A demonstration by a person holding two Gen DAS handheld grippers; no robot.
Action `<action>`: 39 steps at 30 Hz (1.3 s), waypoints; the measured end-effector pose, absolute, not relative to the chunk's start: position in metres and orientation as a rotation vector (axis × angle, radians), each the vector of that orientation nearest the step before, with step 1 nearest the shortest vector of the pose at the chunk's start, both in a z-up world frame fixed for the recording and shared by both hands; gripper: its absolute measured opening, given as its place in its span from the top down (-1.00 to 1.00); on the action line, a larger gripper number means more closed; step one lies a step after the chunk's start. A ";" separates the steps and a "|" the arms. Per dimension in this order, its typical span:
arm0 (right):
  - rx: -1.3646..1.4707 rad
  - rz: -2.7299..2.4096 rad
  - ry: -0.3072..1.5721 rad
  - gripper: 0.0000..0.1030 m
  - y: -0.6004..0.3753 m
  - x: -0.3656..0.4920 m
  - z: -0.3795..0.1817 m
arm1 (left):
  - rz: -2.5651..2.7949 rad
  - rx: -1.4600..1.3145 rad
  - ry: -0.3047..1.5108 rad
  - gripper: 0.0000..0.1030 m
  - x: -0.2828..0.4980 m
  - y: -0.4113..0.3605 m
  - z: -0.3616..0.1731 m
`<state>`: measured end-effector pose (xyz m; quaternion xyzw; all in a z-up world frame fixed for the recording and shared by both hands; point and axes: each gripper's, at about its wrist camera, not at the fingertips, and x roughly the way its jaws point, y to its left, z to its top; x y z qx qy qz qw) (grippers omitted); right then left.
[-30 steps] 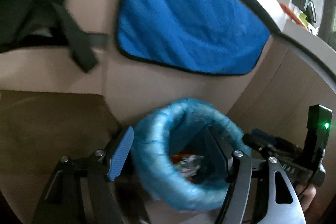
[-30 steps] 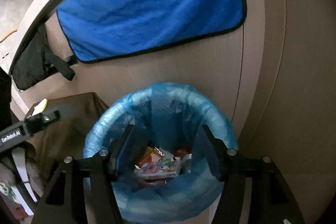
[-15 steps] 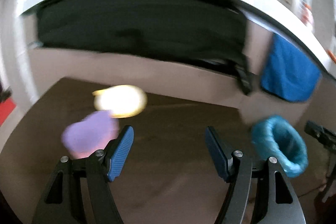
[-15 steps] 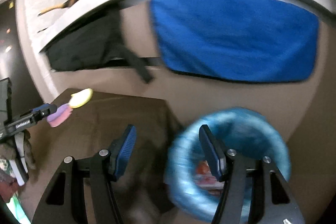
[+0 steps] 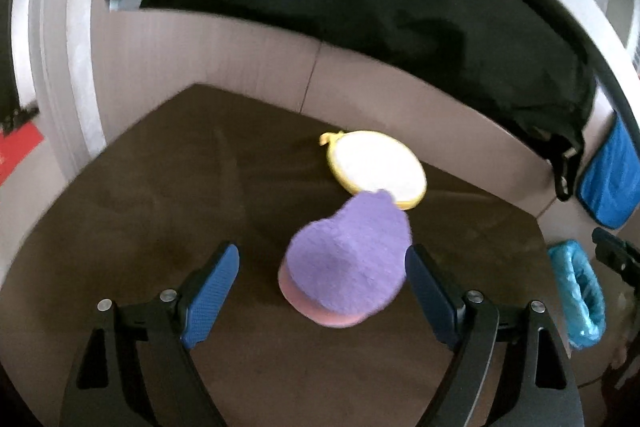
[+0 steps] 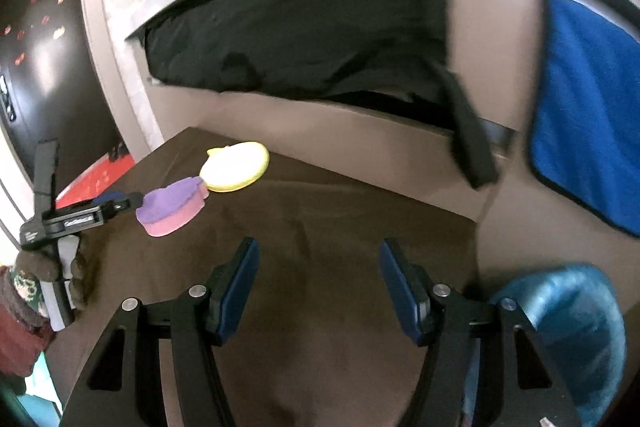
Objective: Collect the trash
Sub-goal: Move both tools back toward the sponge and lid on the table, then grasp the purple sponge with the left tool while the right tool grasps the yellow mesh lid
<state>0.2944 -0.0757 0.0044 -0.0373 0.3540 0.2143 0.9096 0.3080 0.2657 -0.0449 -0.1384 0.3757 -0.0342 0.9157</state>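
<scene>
While the bin (image 6: pixel 560 339) sits off the worktop (image 5: pixel 160 187) edge, left claw (image 5: pixel 320 291), jaws just widening, straddles purple sponge (image 5: pixel 348 259) w/o gripping, yellow sponge (image 5: pixel 376 167) touching behind it, right claw (image 6: pixel 318 287) open & empty; both left to collect.

Purple-pink sponge (image 5: pixel 347 269); yellow-white sponge (image 5: pixel 376 167); brown table (image 5: pixel 160 195); blue bin liner (image 6: pixel 568 331).

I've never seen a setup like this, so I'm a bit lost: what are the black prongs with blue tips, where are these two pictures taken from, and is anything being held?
No robot: a person carries a two-finger claw in each hand, with a camera looking along its fingers. In the left view, the left claw has just been opening around a purple sponge lying on the brown table, overlapping a yellow sponge; nothing is gripped. The right claw is open and empty. The blue-lined bin stands beside the table.
</scene>
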 end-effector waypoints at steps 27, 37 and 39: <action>-0.047 0.498 0.937 -0.18 0.091 0.464 -0.085 | -0.179 -0.467 0.699 0.03 0.290 0.289 -0.043; -0.129 0.549 0.903 0.72 0.090 0.455 -0.070 | -0.209 -0.465 0.724 -0.08 0.293 0.285 -0.051; -0.092 0.562 0.915 0.75 0.073 0.448 -0.064 | -0.216 -0.452 0.730 -0.12 0.293 0.280 -0.052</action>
